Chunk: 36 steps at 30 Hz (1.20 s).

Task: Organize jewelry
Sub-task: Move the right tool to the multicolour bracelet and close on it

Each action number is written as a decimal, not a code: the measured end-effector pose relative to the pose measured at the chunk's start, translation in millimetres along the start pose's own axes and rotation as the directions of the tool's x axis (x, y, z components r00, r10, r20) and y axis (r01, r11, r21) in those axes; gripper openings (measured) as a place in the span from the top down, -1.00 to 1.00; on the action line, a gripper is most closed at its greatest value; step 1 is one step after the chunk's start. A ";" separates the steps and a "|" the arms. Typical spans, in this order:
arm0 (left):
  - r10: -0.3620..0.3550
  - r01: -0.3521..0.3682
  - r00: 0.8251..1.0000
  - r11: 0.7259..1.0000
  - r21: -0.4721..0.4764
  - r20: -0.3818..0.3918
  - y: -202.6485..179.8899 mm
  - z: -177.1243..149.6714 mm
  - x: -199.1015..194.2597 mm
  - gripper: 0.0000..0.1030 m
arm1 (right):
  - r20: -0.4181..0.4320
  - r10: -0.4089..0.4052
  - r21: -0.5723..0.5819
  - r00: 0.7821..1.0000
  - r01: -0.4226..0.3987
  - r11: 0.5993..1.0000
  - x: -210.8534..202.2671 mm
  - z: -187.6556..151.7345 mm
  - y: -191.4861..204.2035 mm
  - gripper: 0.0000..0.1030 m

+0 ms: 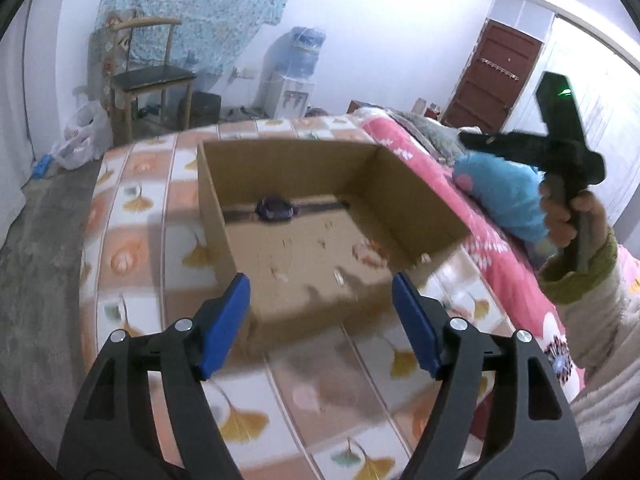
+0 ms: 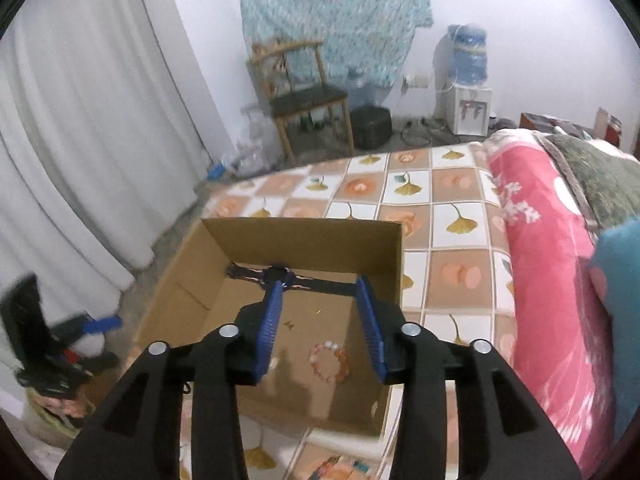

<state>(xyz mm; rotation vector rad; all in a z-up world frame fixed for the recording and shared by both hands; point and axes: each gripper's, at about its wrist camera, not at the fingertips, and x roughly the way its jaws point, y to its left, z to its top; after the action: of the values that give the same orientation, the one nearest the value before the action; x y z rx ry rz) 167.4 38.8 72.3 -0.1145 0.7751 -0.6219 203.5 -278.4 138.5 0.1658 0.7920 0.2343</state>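
An open cardboard box (image 1: pixel 416 196) (image 2: pixel 192 256) sits on a bed with a ginkgo-leaf sheet. A dark wristwatch (image 1: pixel 276 207) (image 2: pixel 280 274) lies along its far wall. A pink bead bracelet (image 2: pixel 329 361) (image 1: pixel 370 254) and small earrings (image 1: pixel 339 276) lie on the box floor. My left gripper (image 1: pixel 320 296) is open and empty above the box's near edge. My right gripper (image 2: pixel 320 308) is open and empty over the box, above the bracelet. The right gripper's body (image 1: pixel 560 148) shows held up at the right in the left wrist view.
A pink floral quilt (image 2: pixel 548 264) and a blue plush toy (image 1: pixel 504 196) lie right of the box. A wooden chair (image 2: pixel 304 96), a water dispenser (image 2: pixel 468 92) and a white curtain (image 2: pixel 80 140) stand beyond the bed.
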 end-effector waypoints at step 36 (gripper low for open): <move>0.005 0.056 0.987 0.925 0.375 -0.161 -144.9 -113.5 88.2 -0.39 | -0.302 -0.065 0.256 0.951 0.146 0.955 49.5 -213.0 -46.0 0.80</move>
<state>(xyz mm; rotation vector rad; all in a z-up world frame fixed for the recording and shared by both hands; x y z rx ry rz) 67.9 -114.9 -17.7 0.2845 0.7949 -0.8026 90.4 -296.6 -53.4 0.3569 1.1240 0.0432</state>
